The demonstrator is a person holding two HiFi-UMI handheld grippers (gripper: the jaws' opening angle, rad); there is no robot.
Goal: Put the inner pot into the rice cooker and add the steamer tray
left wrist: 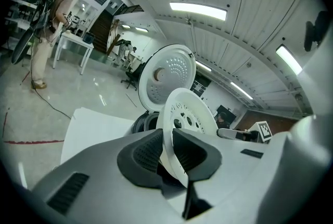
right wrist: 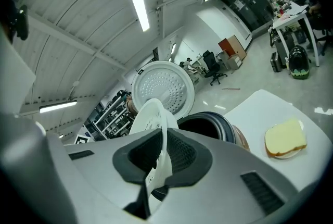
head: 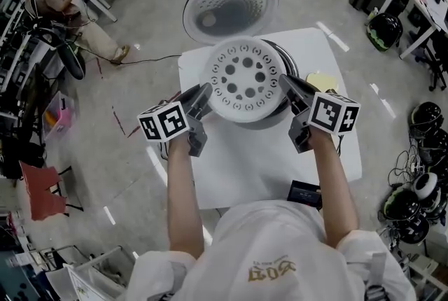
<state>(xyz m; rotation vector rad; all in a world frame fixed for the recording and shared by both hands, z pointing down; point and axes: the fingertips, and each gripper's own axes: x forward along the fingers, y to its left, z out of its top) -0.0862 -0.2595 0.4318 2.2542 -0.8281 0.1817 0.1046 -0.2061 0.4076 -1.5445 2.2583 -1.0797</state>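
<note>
A round white steamer tray with several holes hangs over the rice cooker, hiding most of its opening. My left gripper is shut on the tray's left rim. Across from it, my right gripper is shut on the tray's right rim. The cooker's lid stands open behind, its perforated inner face showing. From the right gripper view the dark pot opening of the cooker shows just beyond the tray; the left gripper view has the tray before the lid.
The cooker stands on a small white table. A yellow sponge lies to the cooker's right, and a dark small device lies at the table's near edge. A person stands at the far left among desks and chairs.
</note>
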